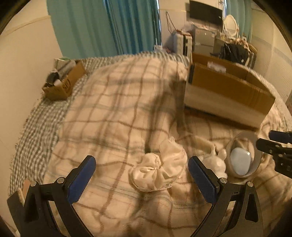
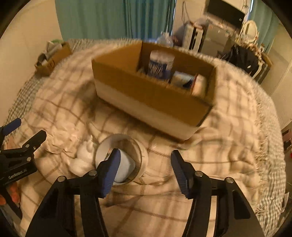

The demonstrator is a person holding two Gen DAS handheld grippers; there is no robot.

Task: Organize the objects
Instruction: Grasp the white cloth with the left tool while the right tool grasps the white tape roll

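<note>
A crumpled white cloth (image 1: 157, 169) lies on the plaid blanket between the fingers of my open left gripper (image 1: 141, 166). To its right sit a small white figurine (image 1: 215, 162) and a clear round container (image 1: 244, 155) on its side with a pale blue object (image 1: 240, 161) inside. In the right wrist view the container (image 2: 120, 156) lies just ahead of my open, empty right gripper (image 2: 146, 160), partly behind its left finger. The figurine (image 2: 84, 155) and cloth (image 2: 60, 140) lie left of it. A large cardboard box (image 2: 151, 98) holding a blue-labelled canister (image 2: 160, 65) stands beyond.
A small cardboard box (image 1: 62, 82) with items sits at the bed's far left by the wall. Teal curtains (image 1: 109, 27) hang behind. A cluttered desk with a monitor (image 1: 206, 12) stands at the back right. The large box (image 1: 226, 94) occupies the bed's right side.
</note>
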